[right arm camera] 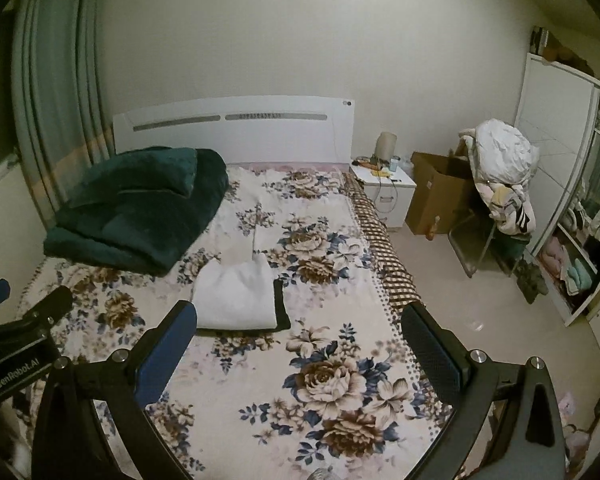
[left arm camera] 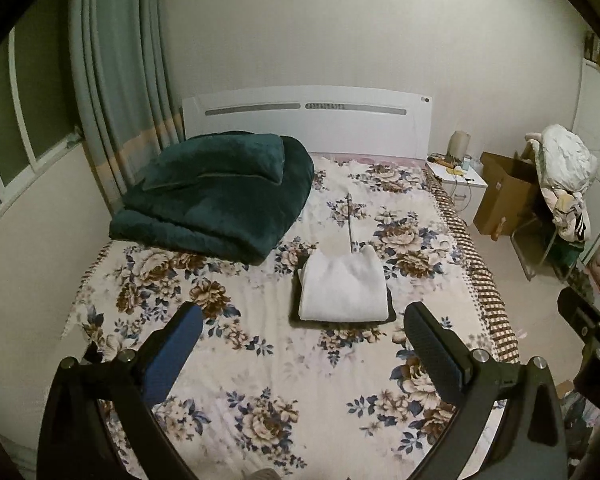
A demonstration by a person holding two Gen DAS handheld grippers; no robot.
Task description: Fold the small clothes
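Observation:
A folded white garment (left arm camera: pixel 342 288) lies on top of a folded black garment (left arm camera: pixel 391 309) in the middle of the flowered bed (left arm camera: pixel 260 380). My left gripper (left arm camera: pixel 302 320) is open and empty, held above the bed just short of the stack. The stack also shows in the right wrist view, white piece (right arm camera: pixel 236 296) over black piece (right arm camera: pixel 282 304). My right gripper (right arm camera: pixel 298 320) is open and empty, to the right of the stack. The left gripper's body (right arm camera: pixel 24 332) shows at the left edge there.
A folded dark green quilt (left arm camera: pixel 216 192) lies at the bed's far left by the white headboard (left arm camera: pixel 308 120). A nightstand (right arm camera: pixel 384 184), cardboard box (right arm camera: pixel 436 196) and chair piled with clothes (right arm camera: pixel 504 176) stand right of the bed. A wardrobe (right arm camera: pixel 572 200) is at far right.

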